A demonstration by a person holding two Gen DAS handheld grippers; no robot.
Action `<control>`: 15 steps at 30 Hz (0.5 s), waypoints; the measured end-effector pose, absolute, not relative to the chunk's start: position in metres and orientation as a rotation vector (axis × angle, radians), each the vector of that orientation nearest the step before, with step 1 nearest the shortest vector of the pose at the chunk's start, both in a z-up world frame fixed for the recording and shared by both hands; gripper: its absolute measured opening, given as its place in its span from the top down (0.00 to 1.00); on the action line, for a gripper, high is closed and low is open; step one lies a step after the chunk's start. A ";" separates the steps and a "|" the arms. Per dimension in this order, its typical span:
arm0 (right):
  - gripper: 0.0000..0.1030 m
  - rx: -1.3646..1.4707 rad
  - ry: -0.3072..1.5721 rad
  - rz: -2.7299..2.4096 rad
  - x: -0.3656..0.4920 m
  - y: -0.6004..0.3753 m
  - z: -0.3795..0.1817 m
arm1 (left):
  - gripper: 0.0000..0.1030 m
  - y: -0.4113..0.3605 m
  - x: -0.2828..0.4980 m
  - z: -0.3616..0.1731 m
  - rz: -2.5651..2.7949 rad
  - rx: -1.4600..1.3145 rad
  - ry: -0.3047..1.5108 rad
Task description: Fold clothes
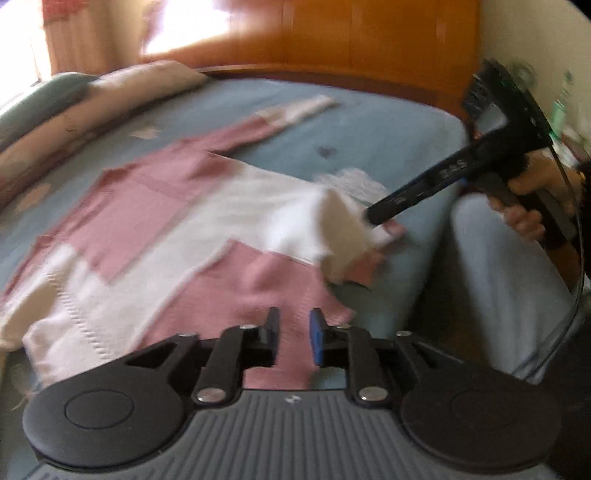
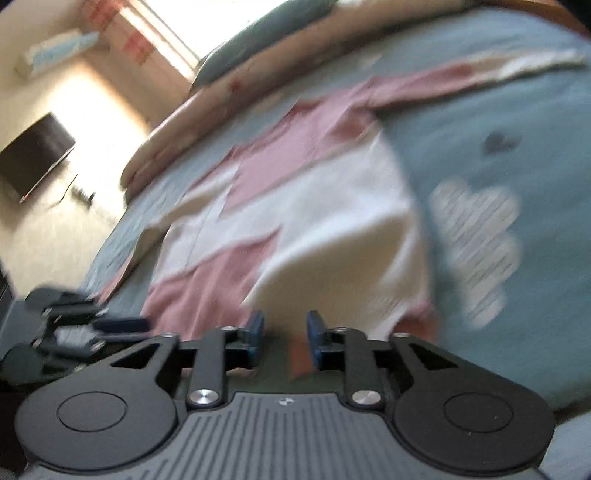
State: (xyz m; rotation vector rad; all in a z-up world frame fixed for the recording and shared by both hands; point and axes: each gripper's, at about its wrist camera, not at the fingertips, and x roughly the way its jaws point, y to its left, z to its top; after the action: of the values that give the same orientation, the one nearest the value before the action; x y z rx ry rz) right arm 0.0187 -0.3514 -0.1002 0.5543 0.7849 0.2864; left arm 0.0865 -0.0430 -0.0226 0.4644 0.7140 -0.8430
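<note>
With both the left gripper (image 1: 294, 332) and right gripper (image 2: 285, 334) parted and empty, I'd re-pinch the pink-and-white sweater (image 1: 207, 221) hem squarely ahead, lifting evenly.

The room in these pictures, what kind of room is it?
Most likely a bedroom. A bed with a blue sheet fills both views, a wooden headboard stands behind it, and pillows lie along its edge.

Sweater (image 1: 192, 221) on bed (image 1: 369, 122), pillows (image 1: 85, 107) behind, headboard (image 1: 332, 40) beyond
</note>
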 end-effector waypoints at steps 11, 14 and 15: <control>0.63 0.487 0.773 0.055 0.045 -0.375 -0.138 | 0.58 0.045 0.145 -0.072 -0.204 0.199 0.845; 0.82 0.405 0.781 0.055 0.047 -0.359 -0.135 | 0.52 0.052 0.143 -0.087 -0.192 0.143 0.886; 0.89 0.363 0.791 0.057 0.048 -0.355 -0.134 | 0.52 0.052 0.143 -0.089 -0.196 0.134 0.895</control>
State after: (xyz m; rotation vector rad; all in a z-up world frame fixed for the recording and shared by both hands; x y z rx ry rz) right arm 0.0482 -0.3552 -0.1337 0.3633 0.7911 0.0570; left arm 0.1426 0.0523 -0.0887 0.1344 0.8946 -0.1962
